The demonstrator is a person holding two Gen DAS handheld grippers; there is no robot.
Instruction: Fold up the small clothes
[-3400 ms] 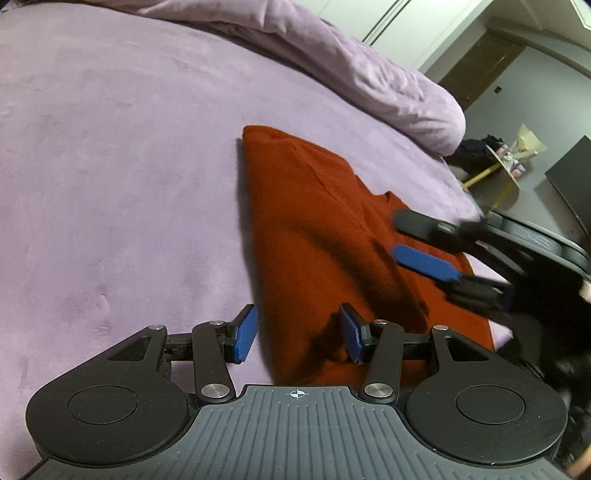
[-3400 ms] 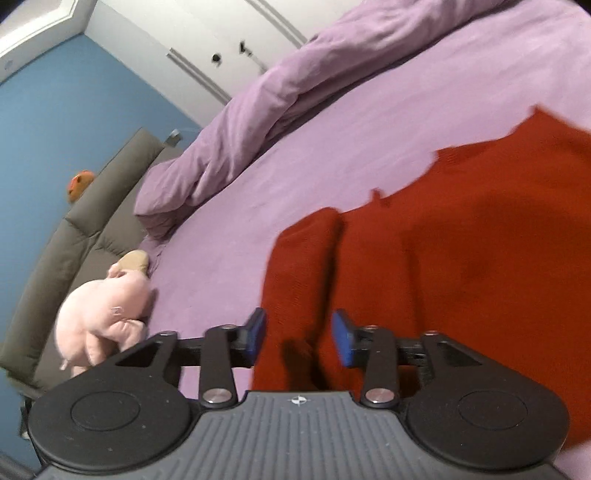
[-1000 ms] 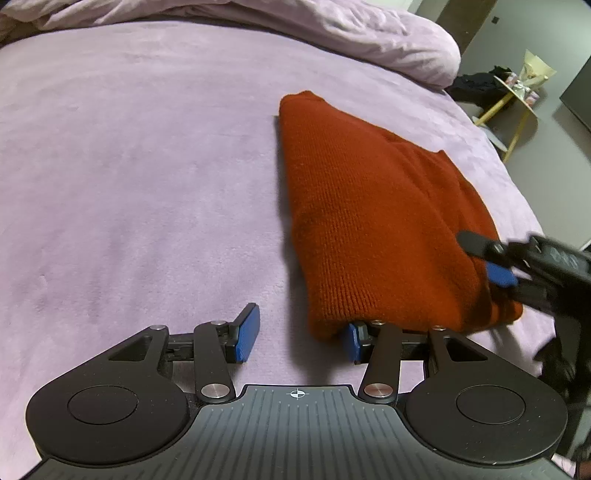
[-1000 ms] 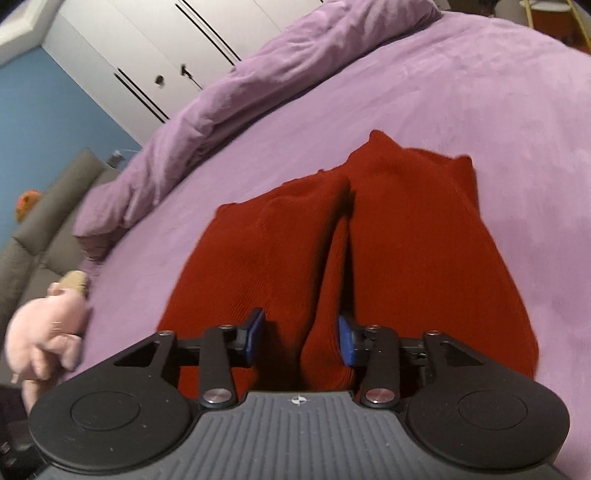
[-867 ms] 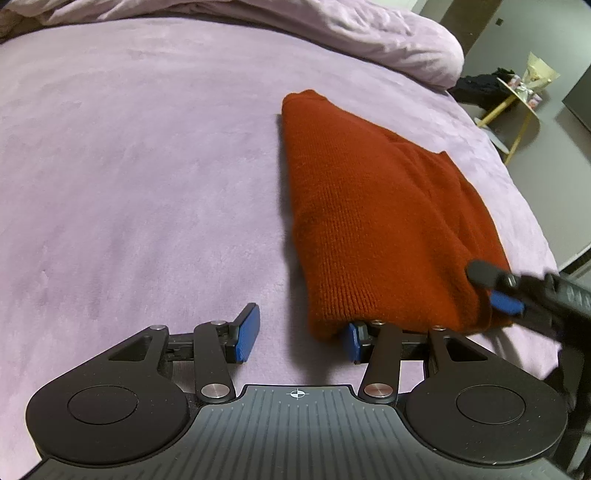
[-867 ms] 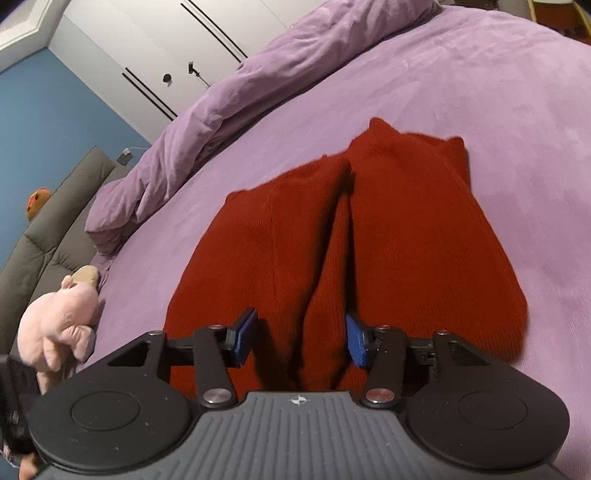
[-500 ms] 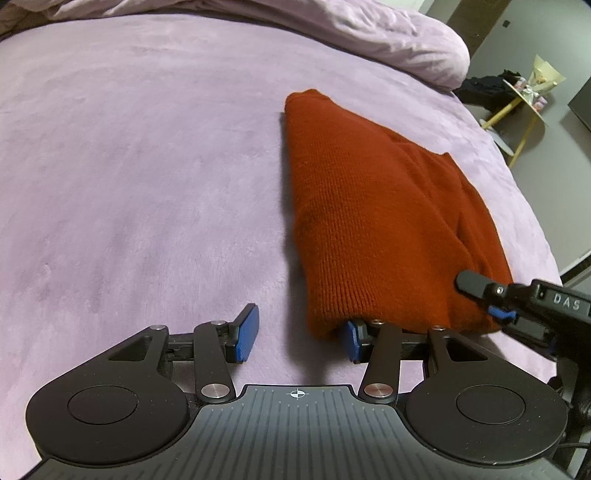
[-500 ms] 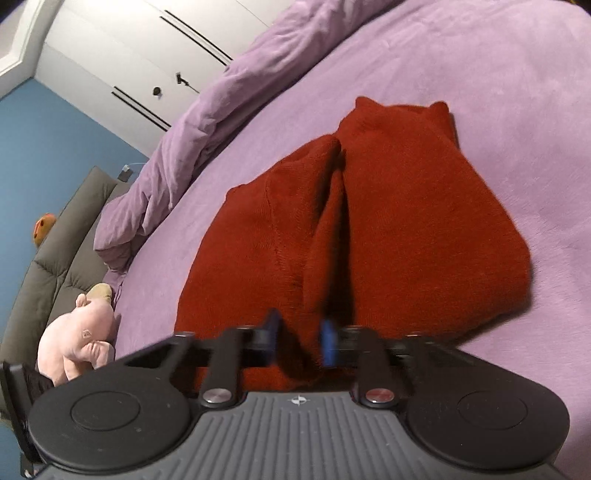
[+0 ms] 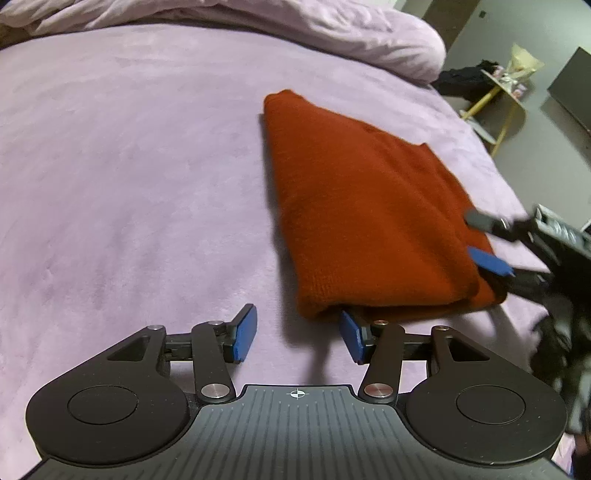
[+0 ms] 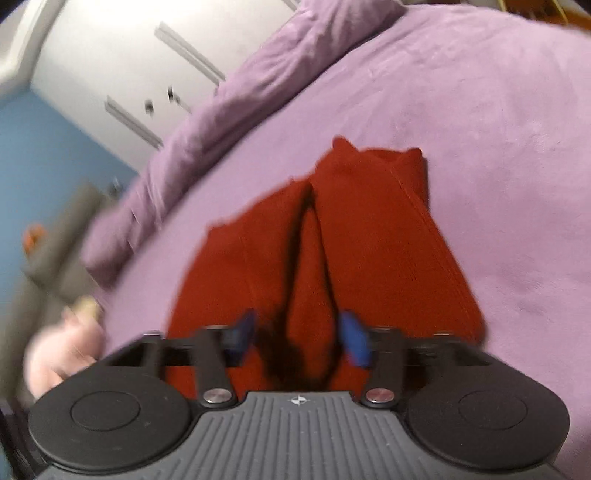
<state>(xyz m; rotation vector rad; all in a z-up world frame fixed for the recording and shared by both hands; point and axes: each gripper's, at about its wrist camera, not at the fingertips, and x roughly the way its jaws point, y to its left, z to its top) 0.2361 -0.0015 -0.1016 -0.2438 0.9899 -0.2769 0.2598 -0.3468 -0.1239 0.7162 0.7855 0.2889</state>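
A folded rust-red knitted garment (image 9: 369, 214) lies on the purple bed cover (image 9: 129, 177). My left gripper (image 9: 298, 336) is open at its near corner, the right fingertip just under the garment's edge, the left one on bare cover. My right gripper (image 9: 484, 240) shows in the left wrist view at the garment's right edge, jaws apart. In the right wrist view the garment (image 10: 388, 236) shows as two folded layers with a dark crease between them; my right gripper (image 10: 301, 336) is open with a fold between its fingers. That view is blurred.
A bunched purple duvet (image 9: 332, 33) lies along the far side of the bed. A yellow-legged side table (image 9: 502, 96) stands beyond the bed's right edge. A grey sofa and a pink plush toy (image 10: 62, 354) are at the left of the right wrist view.
My right gripper was shut on the garment's fold half a second ago; it is now open and has drawn back a little. My left gripper has pulled back slightly, staying open.
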